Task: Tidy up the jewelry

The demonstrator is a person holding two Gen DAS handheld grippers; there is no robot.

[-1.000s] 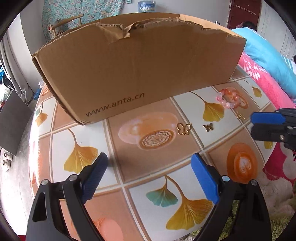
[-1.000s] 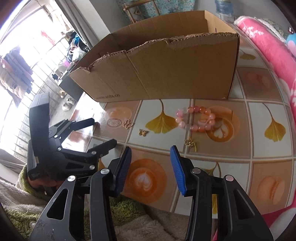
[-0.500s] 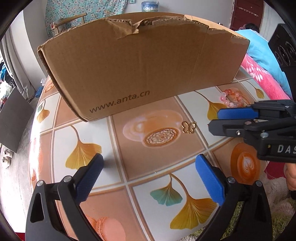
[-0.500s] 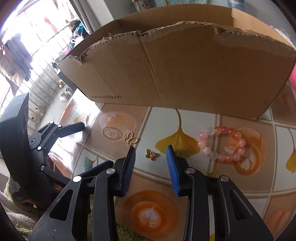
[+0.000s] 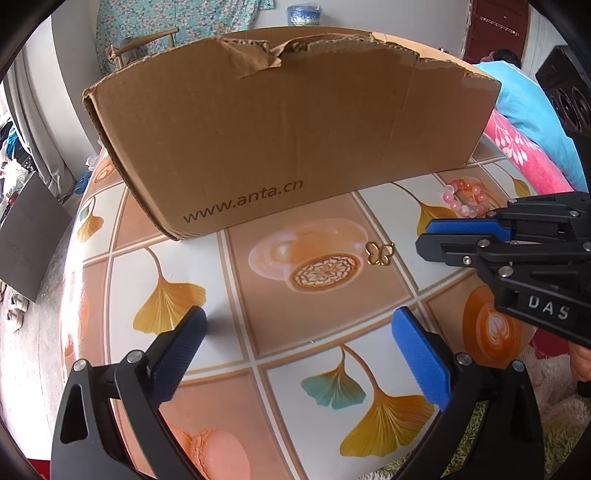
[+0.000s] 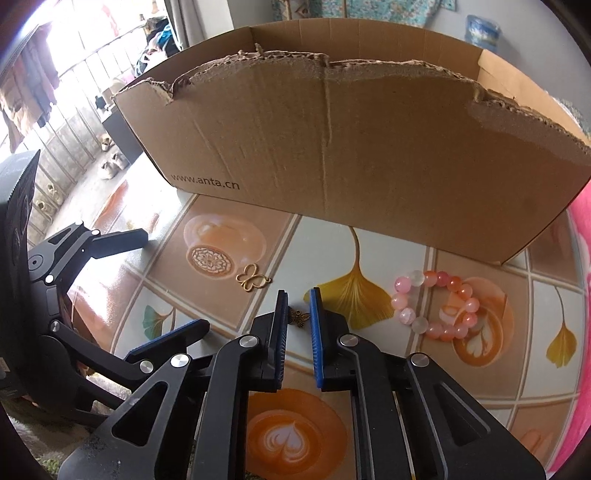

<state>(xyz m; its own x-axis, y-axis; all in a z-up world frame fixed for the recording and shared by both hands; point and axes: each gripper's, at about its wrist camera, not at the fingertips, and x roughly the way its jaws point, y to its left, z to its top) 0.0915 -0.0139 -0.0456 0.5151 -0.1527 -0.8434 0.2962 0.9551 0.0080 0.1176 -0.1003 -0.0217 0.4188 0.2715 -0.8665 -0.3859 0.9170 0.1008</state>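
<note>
Patterned desk (image 6: 461, 373) before the cardboard box (image 6: 369, 147): the right gripper (image 6: 298, 306) has just narrowed its jaws around the small butterfly charm (image 6: 298, 318), seemingly not yet clamped, while the left gripper (image 5: 295, 332) hangs released nearby

Surface (image 5: 236, 332) has tile pattern: yellow leaves, coffee cups, pink cookies. Wooden chair (image 5: 144, 42) by flowery blue curtain (image 5: 177, 18). Pink blanket (image 5: 517, 147) at right. Shoes (image 6: 112, 162) on floor. Clothes (image 6: 33, 77) hang outside window.
</note>
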